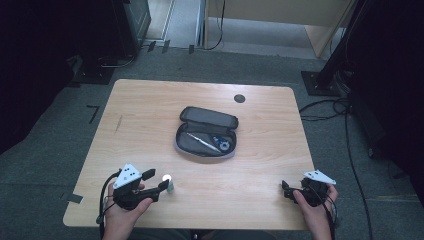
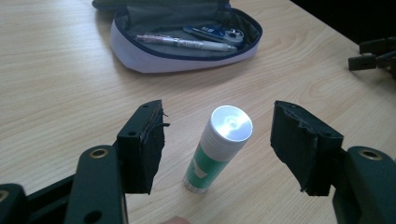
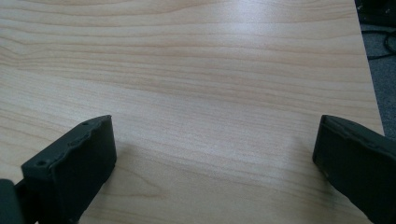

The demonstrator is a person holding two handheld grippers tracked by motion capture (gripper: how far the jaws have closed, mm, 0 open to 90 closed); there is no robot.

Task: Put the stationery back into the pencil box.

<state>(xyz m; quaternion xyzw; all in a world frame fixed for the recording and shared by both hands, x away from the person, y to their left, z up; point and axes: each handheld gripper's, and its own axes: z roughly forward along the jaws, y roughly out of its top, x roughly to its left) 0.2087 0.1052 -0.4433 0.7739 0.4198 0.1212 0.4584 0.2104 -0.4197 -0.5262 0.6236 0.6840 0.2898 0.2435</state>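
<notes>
A glue stick with a white cap and a green and white label stands upright near the table's front left. My left gripper has a jaw on either side of it, with a gap on both sides, so it is open. An open grey pencil case lies mid-table and holds a pen and a blue item. My right gripper rests at the front right, open over bare wood.
The wooden table has a round cable hole at its back edge. Beyond it, dark stands and cables sit on the grey carpet. The right gripper's jaw tips show far off in the left gripper view.
</notes>
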